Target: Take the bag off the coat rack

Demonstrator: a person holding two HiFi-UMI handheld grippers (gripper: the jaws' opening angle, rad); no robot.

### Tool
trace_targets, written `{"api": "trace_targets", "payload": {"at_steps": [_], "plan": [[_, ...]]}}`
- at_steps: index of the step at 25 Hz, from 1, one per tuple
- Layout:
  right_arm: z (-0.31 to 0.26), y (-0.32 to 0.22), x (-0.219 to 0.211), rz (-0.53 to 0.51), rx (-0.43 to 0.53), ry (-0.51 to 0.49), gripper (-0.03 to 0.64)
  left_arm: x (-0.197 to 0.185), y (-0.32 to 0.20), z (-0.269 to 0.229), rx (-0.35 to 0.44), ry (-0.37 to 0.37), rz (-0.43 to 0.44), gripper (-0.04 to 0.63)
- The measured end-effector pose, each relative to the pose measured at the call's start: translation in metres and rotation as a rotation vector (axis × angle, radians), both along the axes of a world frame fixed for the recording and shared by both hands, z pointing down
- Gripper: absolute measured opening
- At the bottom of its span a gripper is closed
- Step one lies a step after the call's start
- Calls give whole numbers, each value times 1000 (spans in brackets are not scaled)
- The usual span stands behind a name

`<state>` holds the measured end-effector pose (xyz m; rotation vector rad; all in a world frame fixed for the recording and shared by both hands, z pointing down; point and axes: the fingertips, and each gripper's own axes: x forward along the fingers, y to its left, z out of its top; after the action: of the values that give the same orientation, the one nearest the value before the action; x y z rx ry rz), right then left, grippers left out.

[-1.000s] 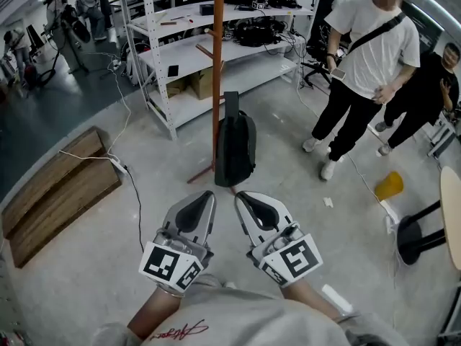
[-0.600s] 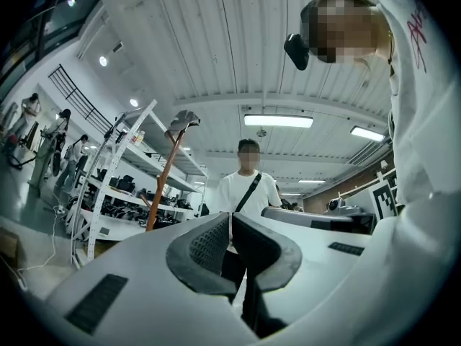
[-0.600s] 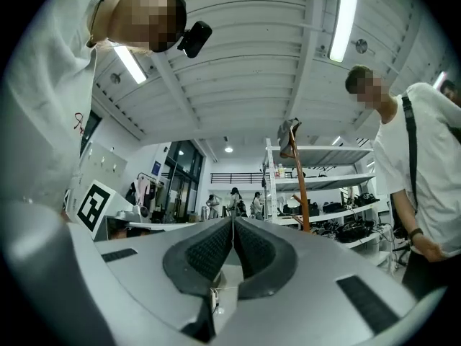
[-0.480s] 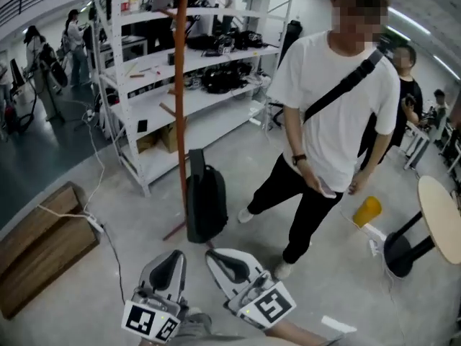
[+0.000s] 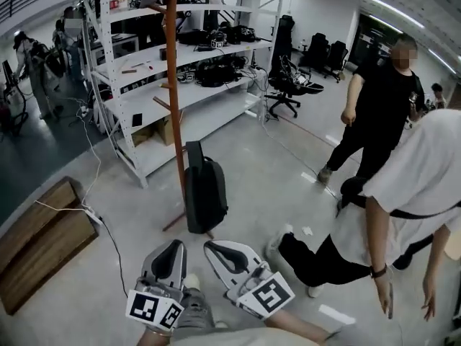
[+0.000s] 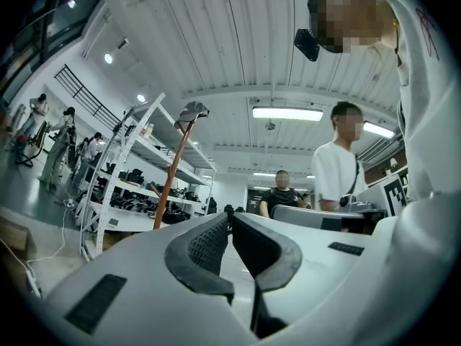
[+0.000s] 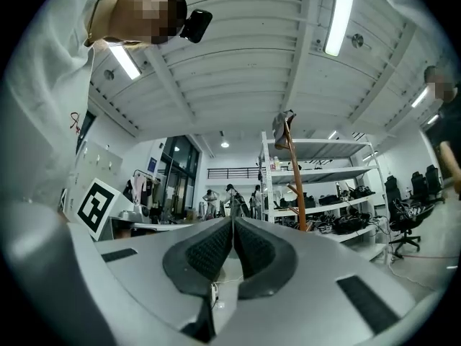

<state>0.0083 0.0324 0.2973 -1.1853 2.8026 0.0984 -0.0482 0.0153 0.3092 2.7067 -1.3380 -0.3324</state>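
1. Both grippers are held low at the bottom edge of the head view. The left gripper [image 5: 174, 247] is closed with nothing between its jaws, and the right gripper [image 5: 211, 249] is likewise closed and empty, as each gripper's own view confirms.
2. The bag [image 5: 206, 197], a dark backpack, is seen against the lower part of the coat rack [image 5: 173, 99]. Its strap stands up along the pole and its bottom lies near the rack's foot on the floor [image 5: 274, 171]. Whether it is hooked on a low peg or merely leaned there cannot be told.
3. Over the last second the rack and bag have been brought nearer, and the pole now runs to the top of the head view. Since half a second ago their place in the view has hardly altered, so the approach is judged to have slowed.
4. The person in white [image 5: 403, 193], who stood just beside the bag half a second ago, is now bent over at the right, well apart from the rack. The way to the bag is therefore judged clear.
5. The task is judged to be in its approach. The bag is untouched and both grippers are well short of it.
6. A gripper would have to be opened before the strap could be taken, and the strap's upper end is judged the likeliest hold.
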Motion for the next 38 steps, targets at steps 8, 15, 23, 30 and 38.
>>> {"api": "trace_targets", "payload": {"at_steps": [8,15,23,30,38], "plan": [[16,-106,-11,49,-7,7,20,-14,-110,21,-32,10,11,20],[15,-223,-14,117,-2,-26,20,-18,-234,32,-60,9,55,21],[55,-301,-7,216,-67,10,20,-12,-320,78,-135,-31,99,134],[69,-347,-2,262,-93,2,20,1,-368,122,-219,-58,170,186],[76,-366,13,296,-119,-1,20,11,-395,147,-285,-83,190,205]]}}
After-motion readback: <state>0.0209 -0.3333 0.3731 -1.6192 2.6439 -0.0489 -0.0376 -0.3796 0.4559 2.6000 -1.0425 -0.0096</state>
